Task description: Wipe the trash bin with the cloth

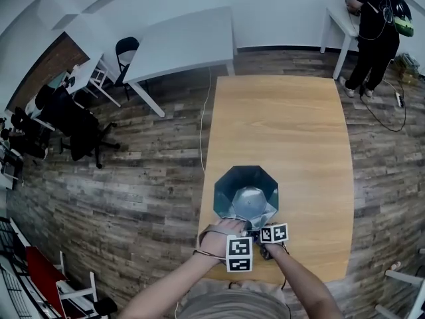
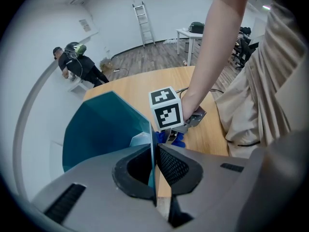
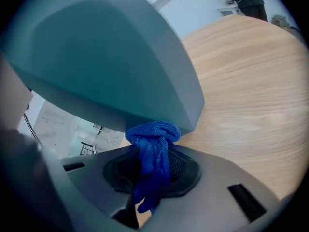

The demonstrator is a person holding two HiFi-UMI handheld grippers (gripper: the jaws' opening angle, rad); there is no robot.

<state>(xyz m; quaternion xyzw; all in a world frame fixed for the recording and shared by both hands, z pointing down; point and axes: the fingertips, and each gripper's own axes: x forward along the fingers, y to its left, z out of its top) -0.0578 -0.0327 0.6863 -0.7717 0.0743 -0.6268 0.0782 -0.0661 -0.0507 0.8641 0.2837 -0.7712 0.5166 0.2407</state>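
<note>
Trash bin (image 1: 246,190) sits low in the centre of the head view, teal and open-topped, on the wooden worktop (image 1: 285,125) and close to its near edge. The left tongs (image 2: 155,153) are clamped shut on the bin's thin rim, the wall sandwiched between the pads. That's the only anchor here.

Over in the right gripper view, the right tongs (image 3: 153,163) are closed on a bunched blue cloth (image 3: 153,144), and the wad sits right against the bin's outer wall, low down near the base.

Now the risks. That bin looks light, and a firm sideways rub could shove it across the worktop or tip it, with the rim twisting out of the left pads. Push toward the near edge and it may go over.

The cloth is pinched at one narrow fold, with the rest hanging loose. Drag along the wall could pull it free, leaving bare jaws scraping plastic.

The two tongs also sit just beside each other in the head view, so a wide stroke could knock them together.
</note>
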